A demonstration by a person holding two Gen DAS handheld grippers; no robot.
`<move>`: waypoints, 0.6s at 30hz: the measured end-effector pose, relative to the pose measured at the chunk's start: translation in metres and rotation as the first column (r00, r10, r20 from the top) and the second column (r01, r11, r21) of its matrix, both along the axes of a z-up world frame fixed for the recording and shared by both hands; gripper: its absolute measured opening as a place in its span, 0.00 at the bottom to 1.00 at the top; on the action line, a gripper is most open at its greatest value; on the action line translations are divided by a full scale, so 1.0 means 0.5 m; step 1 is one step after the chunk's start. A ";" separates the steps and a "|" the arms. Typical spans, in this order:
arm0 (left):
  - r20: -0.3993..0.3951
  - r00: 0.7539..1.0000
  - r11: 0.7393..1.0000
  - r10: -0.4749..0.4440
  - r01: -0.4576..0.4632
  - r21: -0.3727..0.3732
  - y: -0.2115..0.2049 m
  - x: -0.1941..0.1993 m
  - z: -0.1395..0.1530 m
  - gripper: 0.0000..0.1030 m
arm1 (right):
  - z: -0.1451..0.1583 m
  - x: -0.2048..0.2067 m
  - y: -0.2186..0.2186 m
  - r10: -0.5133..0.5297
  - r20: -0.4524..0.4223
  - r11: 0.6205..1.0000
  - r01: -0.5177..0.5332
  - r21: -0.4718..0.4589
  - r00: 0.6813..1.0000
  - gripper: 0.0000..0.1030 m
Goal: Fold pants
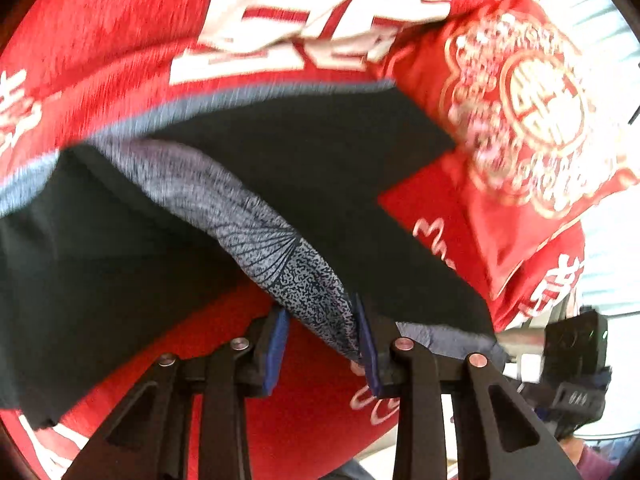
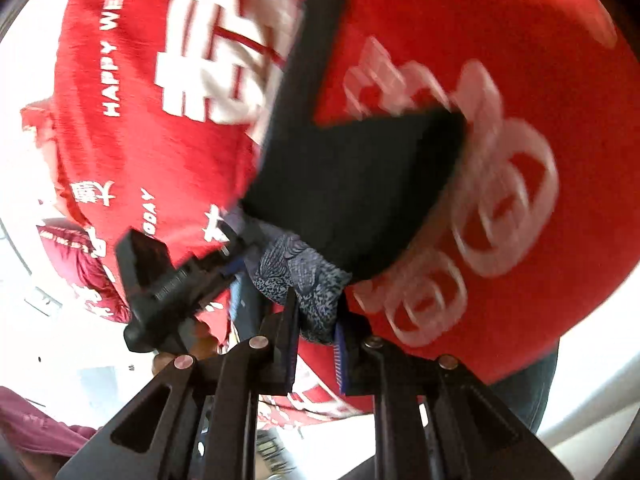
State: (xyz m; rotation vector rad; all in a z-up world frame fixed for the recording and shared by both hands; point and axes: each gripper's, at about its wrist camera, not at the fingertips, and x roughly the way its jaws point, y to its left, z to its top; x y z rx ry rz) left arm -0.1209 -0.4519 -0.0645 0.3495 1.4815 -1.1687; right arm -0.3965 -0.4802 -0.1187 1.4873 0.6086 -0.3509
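The dark pants [image 1: 304,168] lie on a red cloth [image 1: 100,32]. The left hand-held gripper [image 1: 324,340] pinches their speckled edge, and the right hand-held gripper [image 2: 318,332] pinches it too.

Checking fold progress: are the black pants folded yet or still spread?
Partly spread: the pants lie open across the red cloth, patterned waistband lifted.

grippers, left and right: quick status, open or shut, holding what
Left gripper: shut on the dark pants' grey patterned waistband.
Right gripper: shut on the same grey patterned waistband, black pants hanging over the red printed cloth.
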 end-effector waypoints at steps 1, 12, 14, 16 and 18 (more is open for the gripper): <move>0.009 1.000 1.000 0.000 0.000 -0.009 -0.016 0.005 0.007 0.33 | 0.017 0.011 -0.030 0.003 0.004 1.000 -0.003 -0.022 1.000 0.15; 0.258 0.966 0.998 0.004 0.011 -0.056 -0.145 0.121 0.078 0.78 | 0.114 0.235 -0.345 0.165 -0.142 0.951 -0.196 -0.238 0.976 0.16; 0.308 0.951 0.999 0.022 -0.007 -0.049 -0.138 0.149 0.085 0.78 | 0.113 0.289 -0.394 0.188 -0.211 0.933 -0.241 -0.265 0.959 0.19; 0.353 0.933 0.998 0.064 -0.060 -0.021 -0.113 0.183 0.083 0.78 | 0.113 0.337 -0.427 0.191 -0.295 0.910 -0.281 -0.303 0.936 0.21; 0.381 0.919 0.994 0.097 -0.111 0.015 -0.090 0.206 0.068 0.78 | 0.119 0.377 -0.452 0.179 -0.370 0.886 -0.313 -0.341 0.912 0.67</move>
